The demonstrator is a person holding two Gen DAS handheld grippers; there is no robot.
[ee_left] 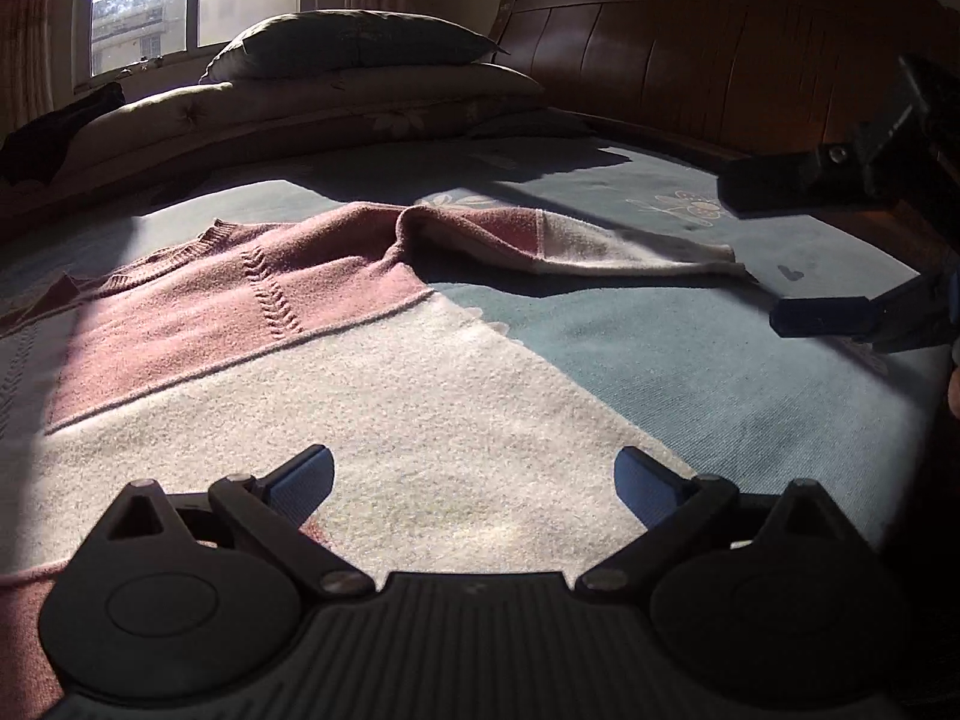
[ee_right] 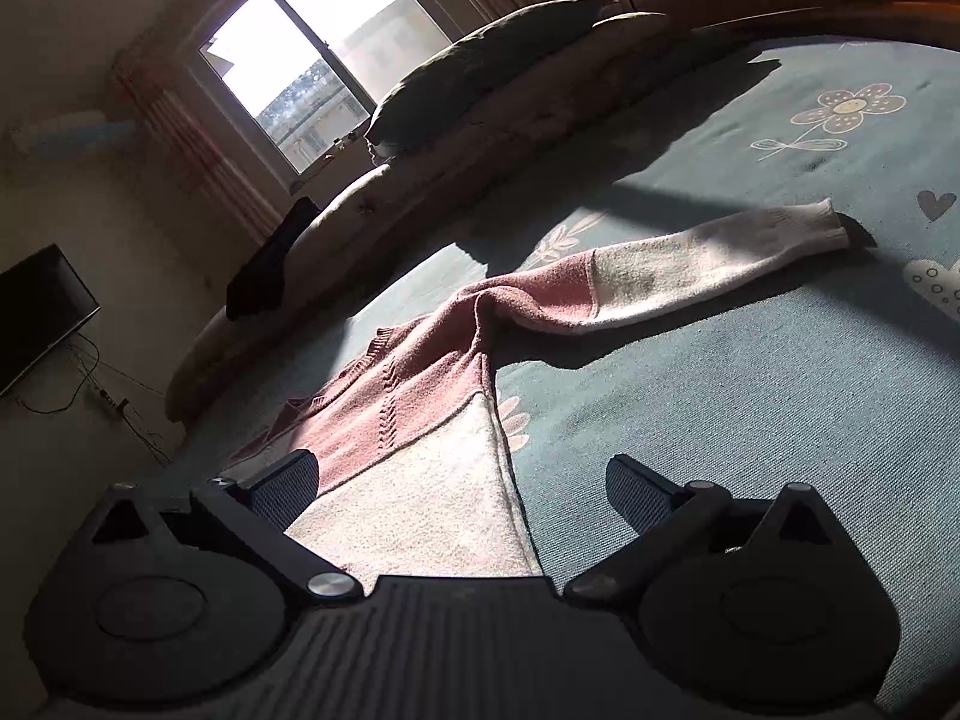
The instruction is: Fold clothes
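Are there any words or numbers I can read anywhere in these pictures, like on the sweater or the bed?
None: no words, numbers or brand names can be read in either view.
The sweater shows only pink and cream knit, no label.
The bed cover has drawn flowers and a heart, no letters.
The dark screen by the wall is blank.
Both hand-held grippers show no markings.

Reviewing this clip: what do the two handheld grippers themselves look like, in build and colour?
Both match: the left gripper and right gripper have a black ribbed plastic body, two round black discs, silver pivot screws, black linkage arms and blue textured finger pads. No cables, markings or sleeves show.
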